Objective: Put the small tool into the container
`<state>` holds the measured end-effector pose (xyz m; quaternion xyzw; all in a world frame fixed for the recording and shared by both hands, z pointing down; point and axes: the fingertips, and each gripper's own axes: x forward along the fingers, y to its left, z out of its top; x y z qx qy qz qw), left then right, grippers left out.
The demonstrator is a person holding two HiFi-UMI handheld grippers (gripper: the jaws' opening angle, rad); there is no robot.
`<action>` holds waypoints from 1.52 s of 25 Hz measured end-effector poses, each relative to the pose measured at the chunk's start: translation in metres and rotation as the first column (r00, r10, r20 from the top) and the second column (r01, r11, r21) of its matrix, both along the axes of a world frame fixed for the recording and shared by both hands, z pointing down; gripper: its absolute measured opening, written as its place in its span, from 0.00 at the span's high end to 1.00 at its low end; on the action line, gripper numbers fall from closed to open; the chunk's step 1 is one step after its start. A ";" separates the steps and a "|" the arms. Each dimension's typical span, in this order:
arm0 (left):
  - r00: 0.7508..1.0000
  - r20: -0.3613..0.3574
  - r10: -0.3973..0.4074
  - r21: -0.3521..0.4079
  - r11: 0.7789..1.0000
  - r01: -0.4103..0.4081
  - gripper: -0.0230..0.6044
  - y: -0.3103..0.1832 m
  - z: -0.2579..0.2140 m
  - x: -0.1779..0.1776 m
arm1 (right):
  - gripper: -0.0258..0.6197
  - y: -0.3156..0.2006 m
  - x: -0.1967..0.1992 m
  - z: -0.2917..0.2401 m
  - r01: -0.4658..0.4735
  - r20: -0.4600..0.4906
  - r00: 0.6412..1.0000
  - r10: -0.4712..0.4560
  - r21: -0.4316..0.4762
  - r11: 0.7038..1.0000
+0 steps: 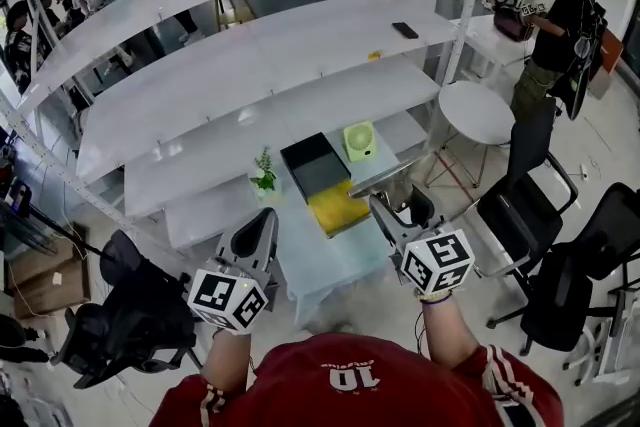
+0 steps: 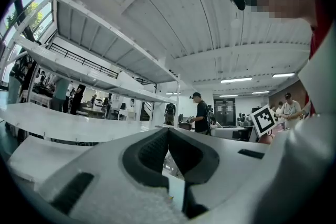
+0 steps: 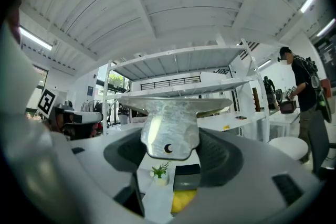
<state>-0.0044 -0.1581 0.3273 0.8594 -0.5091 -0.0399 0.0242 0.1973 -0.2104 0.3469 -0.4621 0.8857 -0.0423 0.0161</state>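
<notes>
My right gripper (image 3: 172, 145) is clamped on the small tool (image 3: 170, 123), a flat silver blade with 1 hole, its wide edge lying crosswise. The black container (image 1: 315, 165) lies ahead and slightly left of it, beyond a yellow item (image 1: 338, 207). My left gripper (image 2: 169, 139) is closed on nothing.

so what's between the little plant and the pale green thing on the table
The black container sits between the potted plant and the pale green thing, seen in the head view.
</notes>
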 end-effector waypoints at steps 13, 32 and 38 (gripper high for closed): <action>1.000 0.016 0.027 -0.004 1.000 -0.027 0.97 -0.043 0.012 -0.032 | 0.52 -0.035 -0.039 0.009 -0.023 -0.053 0.998 0.022 -0.029 0.999; 0.994 -0.042 0.104 -0.009 0.994 -0.104 0.97 -0.072 0.028 -0.074 | 0.52 -0.066 -0.078 0.057 -0.116 -0.156 0.983 0.098 -0.111 0.987; 0.992 -0.035 0.125 -0.035 0.991 -0.126 0.97 -0.075 0.044 -0.074 | 0.52 -0.073 -0.085 0.091 -0.126 -0.173 0.980 0.096 -0.172 0.977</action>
